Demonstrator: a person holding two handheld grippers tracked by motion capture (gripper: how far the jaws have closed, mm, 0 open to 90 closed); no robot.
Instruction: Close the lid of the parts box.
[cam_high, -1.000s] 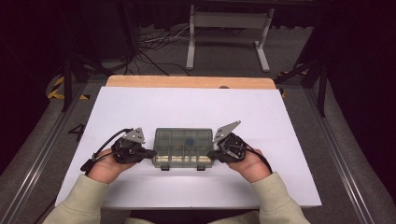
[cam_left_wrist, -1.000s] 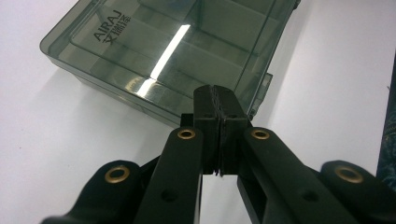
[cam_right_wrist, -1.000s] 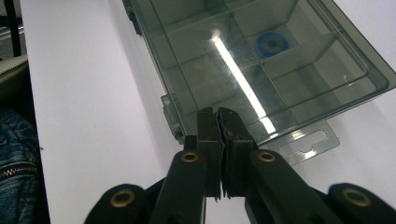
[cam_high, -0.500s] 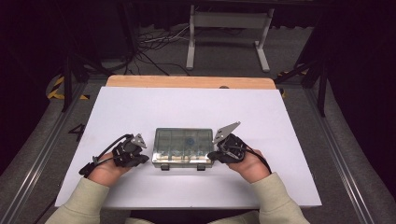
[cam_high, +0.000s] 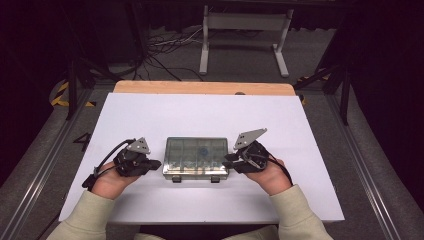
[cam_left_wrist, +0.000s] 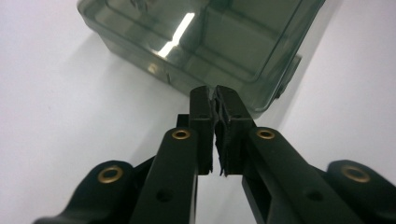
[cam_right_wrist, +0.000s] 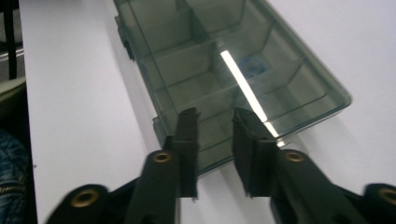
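High view, widest first: white table (cam_high: 200, 115) running forward from both grippers, bare wooden strip (cam_high: 200, 88) along its far edge, well beyond either set of jaws. Smoky clear compartment box (cam_high: 196, 158) lying flat between the two grippers, lid down, two small latches on its near edge. Left gripper (cam_high: 154, 163) just beside the box's left end, jaw tips pointing at it, a thin strip of table between; grey plate on top, cable trailing back past the cream sleeve. Right gripper (cam_high: 229, 160) at the box's right end, tips at the corner; contact hard to judge from above.

Left gripper view, not readable from above: jaws pressed together, pads meeting with barely a slit, nothing held. Left gripper (cam_left_wrist: 217, 100) tips just short of a corner of the box (cam_left_wrist: 201, 42), box lying ahead and slightly left of the jaws, bright light streak on the lid.

Right gripper view, again beyond what the overhead gives: jaws parted by a moderate gap, nothing clamped. Right gripper (cam_right_wrist: 215, 116) tips over the near end of the box (cam_right_wrist: 233, 70), box stretching away ahead of the jaws; touching or hovering cannot be told. Inner dividers plain through the lid, a faint blue mark in one far compartment, side tabs on the long edge left of the jaws.
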